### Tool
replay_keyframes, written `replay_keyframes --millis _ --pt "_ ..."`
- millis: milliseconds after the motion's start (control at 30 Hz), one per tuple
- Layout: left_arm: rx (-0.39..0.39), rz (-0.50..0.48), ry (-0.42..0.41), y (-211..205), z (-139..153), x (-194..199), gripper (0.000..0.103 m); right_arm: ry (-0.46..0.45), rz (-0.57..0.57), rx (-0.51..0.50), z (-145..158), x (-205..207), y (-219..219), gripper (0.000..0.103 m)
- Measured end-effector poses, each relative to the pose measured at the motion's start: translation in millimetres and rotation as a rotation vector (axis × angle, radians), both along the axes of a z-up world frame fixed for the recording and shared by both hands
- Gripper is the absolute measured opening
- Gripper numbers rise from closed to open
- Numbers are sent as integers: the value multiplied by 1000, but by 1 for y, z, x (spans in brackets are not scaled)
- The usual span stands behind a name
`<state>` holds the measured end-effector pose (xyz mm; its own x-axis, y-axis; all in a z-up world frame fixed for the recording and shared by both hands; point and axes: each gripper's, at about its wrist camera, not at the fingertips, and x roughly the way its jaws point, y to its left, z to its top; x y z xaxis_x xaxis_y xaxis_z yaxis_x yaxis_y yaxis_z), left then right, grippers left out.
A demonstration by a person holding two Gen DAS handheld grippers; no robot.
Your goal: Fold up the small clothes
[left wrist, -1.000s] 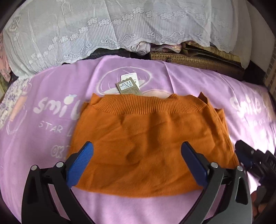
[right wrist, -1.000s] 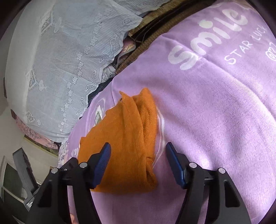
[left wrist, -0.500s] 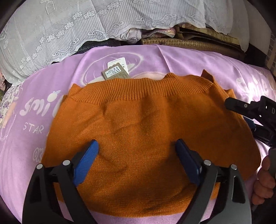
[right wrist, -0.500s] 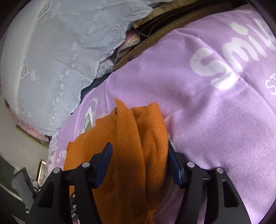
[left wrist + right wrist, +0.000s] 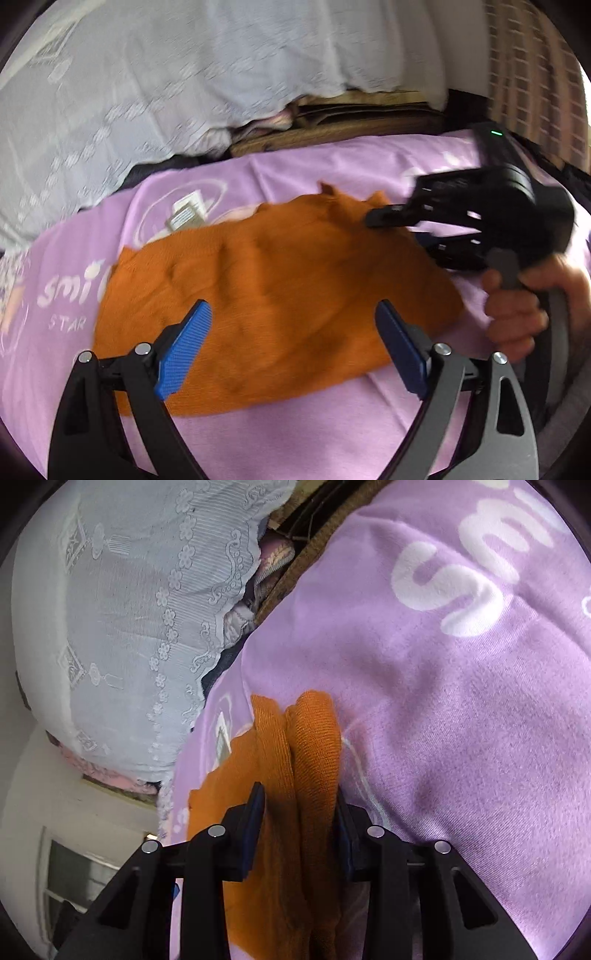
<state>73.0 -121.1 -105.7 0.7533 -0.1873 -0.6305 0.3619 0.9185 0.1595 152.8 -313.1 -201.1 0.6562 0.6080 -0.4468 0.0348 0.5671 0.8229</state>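
An orange knit sweater (image 5: 280, 288) lies spread on the purple blanket (image 5: 295, 428), with a paper tag (image 5: 184, 218) at its far edge. My left gripper (image 5: 291, 310) hovers open over the sweater's near part, nothing between its blue pads. My right gripper (image 5: 298, 794) is at the sweater's right side (image 5: 314, 738); its jaws are closing around a bunched fold of the fabric, which fills the space between them. In the left wrist view the right gripper (image 5: 399, 232) shows black, held by a person's hand (image 5: 517, 306).
A white lace cover (image 5: 147, 92) drapes over a pile behind the blanket. Brown woven mats (image 5: 351, 122) and folded cloths (image 5: 273, 557) lie under its edge. The blanket bears white "smile" lettering (image 5: 461, 572).
The left gripper has swung left and rolled, so the sweater now sits tilted in its view. The right gripper has pushed onto the sweater's side and its jaws have narrowed around the fold.
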Motion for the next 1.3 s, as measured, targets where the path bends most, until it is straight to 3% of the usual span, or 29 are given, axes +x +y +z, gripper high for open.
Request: replay_keyframes --millis 233,333,400,467,500,533,567,667,767,867,1300 --pt "41 -201 -17 -31 -8 -24 87 37 85 1 3 8 0 36" --pt "114 -298 24 -53 -25 -27 89 43 109 -6 4 10 1 35" --pt "211 -306 51 -69 -40 -25 90 46 112 -5 5 11 0 20" --pt "240 -301 25 -75 -41 -26 90 47 122 4 5 11 -1 17" --pt "231 -292 24 -74 -40 -24 87 46 124 1 6 11 -1 16" --pt "210 -278 45 -71 -40 -19 69 44 125 -4 7 10 -1 15" --pt "187 -264 66 -67 -39 -14 42 43 126 -8 7 10 -1 15" --pt "77 -224 115 -50 -33 0 18 43 124 -11 7 9 -1 15" --pt "7 -226 128 -40 -29 1 14 62 113 -10 3 10 -2 17" --pt "-5 -228 133 -40 -29 0 14 76 100 2 -3 11 -3 17" --pt "-151 -207 139 -21 -12 2 9 -19 59 24 27 -4 5 14"
